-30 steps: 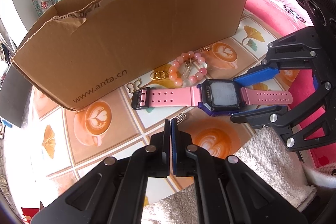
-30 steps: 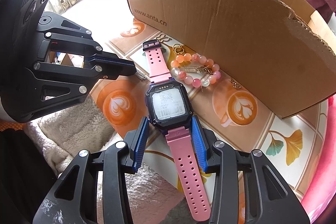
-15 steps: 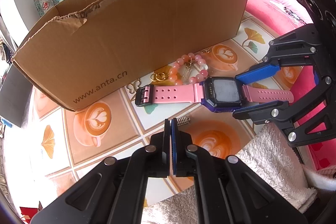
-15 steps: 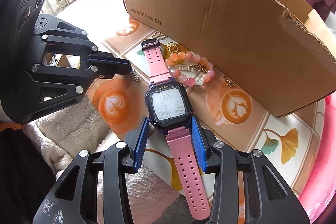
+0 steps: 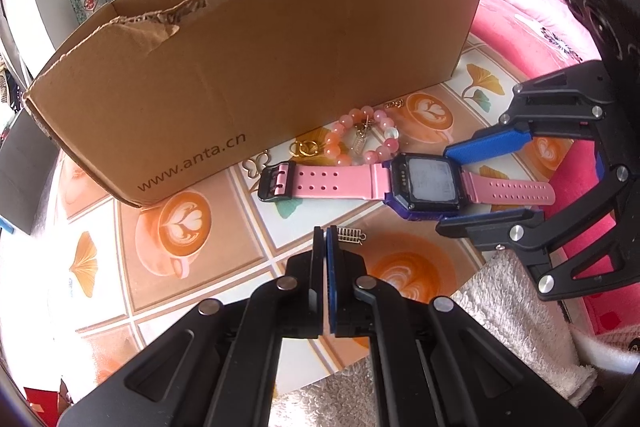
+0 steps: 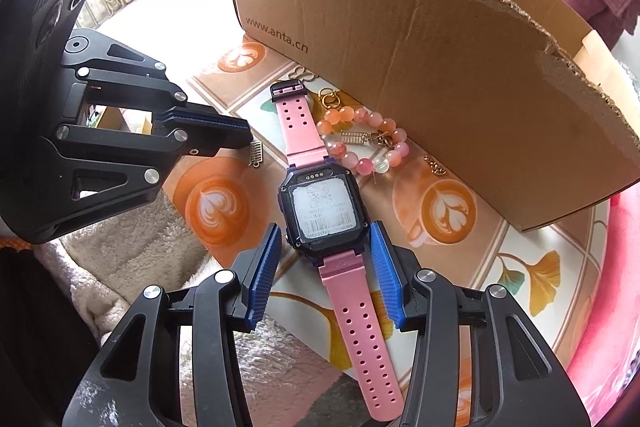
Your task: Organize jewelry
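A pink-strapped watch with a dark square face lies flat on the patterned tablecloth. My right gripper straddles its case. The jaws are opening, and both blue pads stand a little clear of the case sides; the same shows in the left wrist view at the right gripper and the watch. A pink bead bracelet lies beside the far strap. My left gripper is shut with nothing in it, its tip next to a small gold ribbed charm.
A torn cardboard box stands close behind the jewelry. Gold rings, a butterfly charm and a small gold chain lie along its base. A cream towel covers the near edge. A person in purple stands behind the box.
The right gripper's pads, which pressed the sides of the watch case, have spread apart and let go of it. The watch stays flat on the cloth. The left gripper stays shut.
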`<action>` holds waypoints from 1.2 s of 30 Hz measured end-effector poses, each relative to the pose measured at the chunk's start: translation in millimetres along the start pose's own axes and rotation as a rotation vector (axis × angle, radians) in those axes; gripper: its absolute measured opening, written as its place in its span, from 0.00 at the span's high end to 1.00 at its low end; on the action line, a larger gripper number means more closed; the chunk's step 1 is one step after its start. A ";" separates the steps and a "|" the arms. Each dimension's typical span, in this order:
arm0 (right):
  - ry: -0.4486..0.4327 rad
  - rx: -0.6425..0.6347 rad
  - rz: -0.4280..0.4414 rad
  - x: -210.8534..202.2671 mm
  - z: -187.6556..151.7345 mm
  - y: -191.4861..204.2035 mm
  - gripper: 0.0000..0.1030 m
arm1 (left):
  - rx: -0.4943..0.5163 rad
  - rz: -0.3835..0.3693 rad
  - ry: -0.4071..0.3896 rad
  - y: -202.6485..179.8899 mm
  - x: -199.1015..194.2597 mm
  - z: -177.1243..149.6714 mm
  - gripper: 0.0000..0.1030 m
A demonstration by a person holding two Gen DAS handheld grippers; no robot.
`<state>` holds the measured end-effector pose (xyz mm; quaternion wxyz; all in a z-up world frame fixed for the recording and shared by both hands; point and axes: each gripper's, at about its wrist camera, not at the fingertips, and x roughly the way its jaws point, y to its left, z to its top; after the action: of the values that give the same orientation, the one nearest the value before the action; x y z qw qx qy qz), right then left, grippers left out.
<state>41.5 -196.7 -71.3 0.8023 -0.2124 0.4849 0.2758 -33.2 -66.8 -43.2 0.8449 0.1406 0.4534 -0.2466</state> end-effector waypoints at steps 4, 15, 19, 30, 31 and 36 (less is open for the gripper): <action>0.013 0.060 0.057 3.8 3.0 -8.6 0.62 | -0.006 -0.019 -0.034 5.8 -1.8 -3.9 0.99; 0.111 0.142 0.312 14.6 16.7 -51.6 0.63 | 0.152 0.056 -0.135 -4.0 -12.4 -12.1 0.94; 0.158 0.151 0.398 22.4 24.0 -66.1 0.63 | 0.233 0.089 -0.184 -14.9 -18.4 -11.6 0.80; 0.220 0.106 0.501 37.3 40.3 -94.6 0.63 | 0.413 0.118 -0.177 -35.4 -5.9 -4.4 0.79; 0.225 0.099 0.503 37.8 41.8 -94.8 0.63 | 0.422 0.115 -0.175 -37.4 -4.6 -3.9 0.79; 0.242 0.070 0.499 40.0 48.1 -93.3 0.63 | 0.463 0.129 -0.159 -44.2 1.9 -1.8 0.79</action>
<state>148.9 -228.6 -79.1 0.6525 -0.0901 0.6239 0.4207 -57.6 -103.6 -46.4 0.8371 0.3391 0.3071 -0.2999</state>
